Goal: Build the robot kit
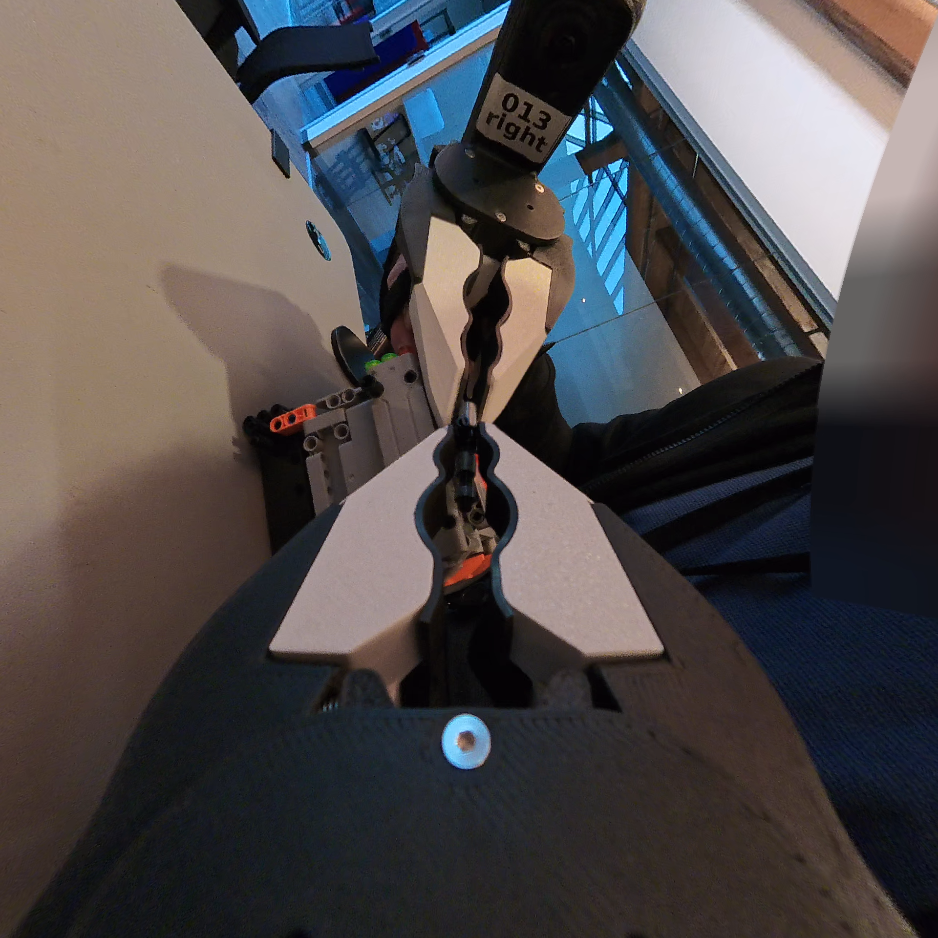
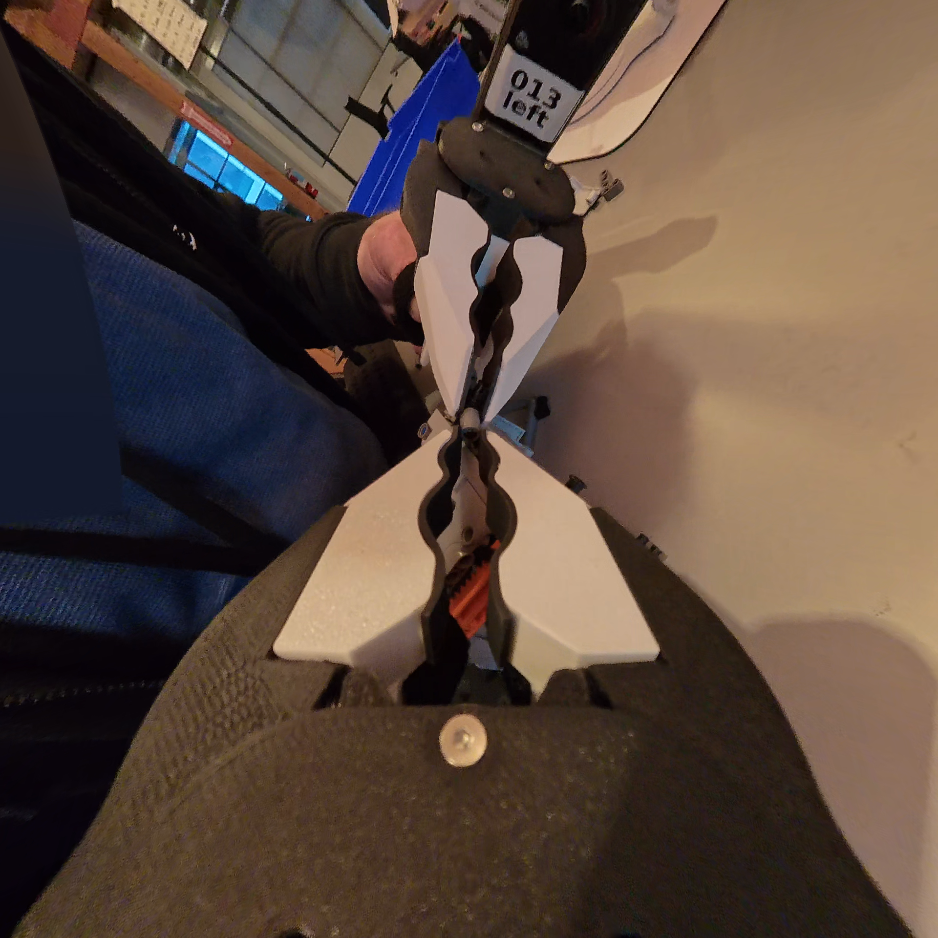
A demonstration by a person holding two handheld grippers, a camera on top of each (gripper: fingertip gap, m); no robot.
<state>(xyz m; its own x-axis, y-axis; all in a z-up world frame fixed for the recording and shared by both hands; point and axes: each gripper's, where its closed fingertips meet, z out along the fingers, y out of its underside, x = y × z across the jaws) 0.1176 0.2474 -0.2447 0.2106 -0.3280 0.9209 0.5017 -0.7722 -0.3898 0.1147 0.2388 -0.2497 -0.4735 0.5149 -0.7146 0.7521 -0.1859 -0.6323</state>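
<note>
**Two wrist cameras, nose to nose**

Each camera sits just behind its own gripper's two fingers and looks forward along them, so the black body and pale fingers fill the lower half of each frame. The views face one another at very close range: the left wrist view shows the right gripper (image 1: 472,413) coming down from the upper centre, and the right wrist view shows the left gripper (image 2: 469,416) likewise. Both are rolled sideways, with the pale table (image 1: 127,355) on the left in one and the right (image 2: 761,355) in the other. They share the fingertip meeting point and a small grey-and-orange brick assembly (image 1: 355,431).
</note>
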